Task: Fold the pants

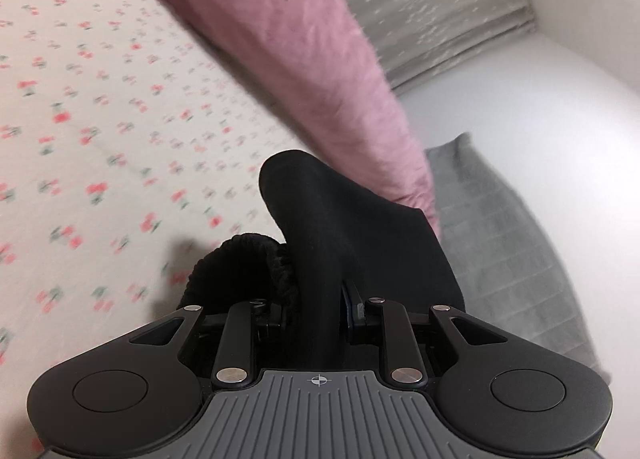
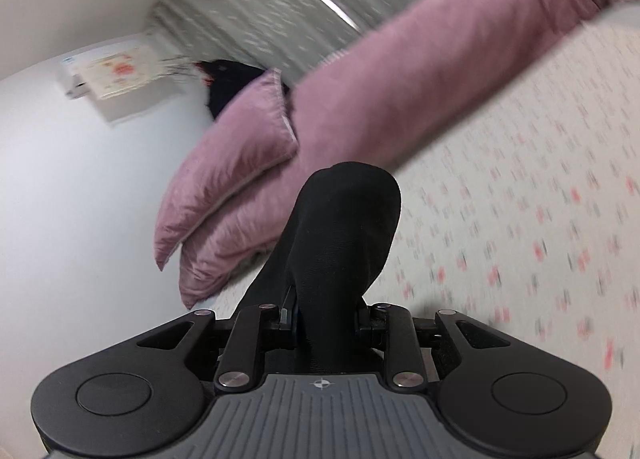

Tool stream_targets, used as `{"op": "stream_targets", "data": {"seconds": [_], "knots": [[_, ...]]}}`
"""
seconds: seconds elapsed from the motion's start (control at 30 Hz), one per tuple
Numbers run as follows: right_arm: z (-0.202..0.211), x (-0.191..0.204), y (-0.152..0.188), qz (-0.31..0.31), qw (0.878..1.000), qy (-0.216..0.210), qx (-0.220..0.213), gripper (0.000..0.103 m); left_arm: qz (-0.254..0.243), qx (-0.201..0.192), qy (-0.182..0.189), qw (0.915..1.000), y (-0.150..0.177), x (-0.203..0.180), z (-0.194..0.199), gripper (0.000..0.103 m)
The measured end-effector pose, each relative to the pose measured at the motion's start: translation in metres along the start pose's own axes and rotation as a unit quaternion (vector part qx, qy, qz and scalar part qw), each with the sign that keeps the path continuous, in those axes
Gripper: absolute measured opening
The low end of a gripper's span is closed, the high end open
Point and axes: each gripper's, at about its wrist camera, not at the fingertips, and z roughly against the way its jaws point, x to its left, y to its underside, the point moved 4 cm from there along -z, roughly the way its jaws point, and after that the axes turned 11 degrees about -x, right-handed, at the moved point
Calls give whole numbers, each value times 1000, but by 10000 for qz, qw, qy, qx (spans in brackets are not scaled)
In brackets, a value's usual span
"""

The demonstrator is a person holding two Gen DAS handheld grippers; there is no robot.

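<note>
The black pants [image 1: 320,211] bulge up between the jaws of my left gripper [image 1: 316,311], which is shut on the cloth. A ribbed, gathered waistband [image 1: 248,263] bunches at the left jaw, and more black cloth hangs off to the right. In the right wrist view another fold of the black pants [image 2: 348,215] stands up from my right gripper [image 2: 328,319], also shut on it. The cloth hides both grippers' fingertips. Both grippers are lifted above a bed sheet [image 1: 100,119] printed with small red flowers. Both pictures are motion-blurred.
A long pink quilt [image 1: 312,59] lies along the far side of the bed, with a pink pillow [image 2: 236,147] beside it. A grey mat [image 1: 500,227] lies on the floor. Patterned curtains [image 1: 432,7], white walls and a wall poster [image 2: 112,75] stand behind.
</note>
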Motion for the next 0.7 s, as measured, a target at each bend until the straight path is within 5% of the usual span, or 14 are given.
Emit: {"op": "stream_targets", "data": {"seconds": [0.1, 0.23, 0.27, 0.37, 0.53, 0.7], "knots": [[-23, -17, 10, 163, 9993, 298, 152, 42, -189, -200, -139, 9995, -6, 8, -17, 25], [-45, -50, 35, 801, 9819, 1612, 585, 48, -743, -229, -881, 9931, 2, 24, -38, 36], [-44, -53, 36, 748, 9832, 1553, 600, 48, -774, -291, -937, 9922, 3, 24, -38, 44], [-32, -45, 30, 769, 9854, 1430, 513, 50, -1001, -303, -1068, 9888, 1, 14, -34, 44], [-7, -20, 26, 1168, 9841, 1290, 356, 51, -1859, -376, -1448, 9711, 2, -16, -13, 45], [0, 12, 39, 1818, 9764, 1083, 436, 51, -2552, -444, -1422, 9553, 15, -45, 10, 48]]}}
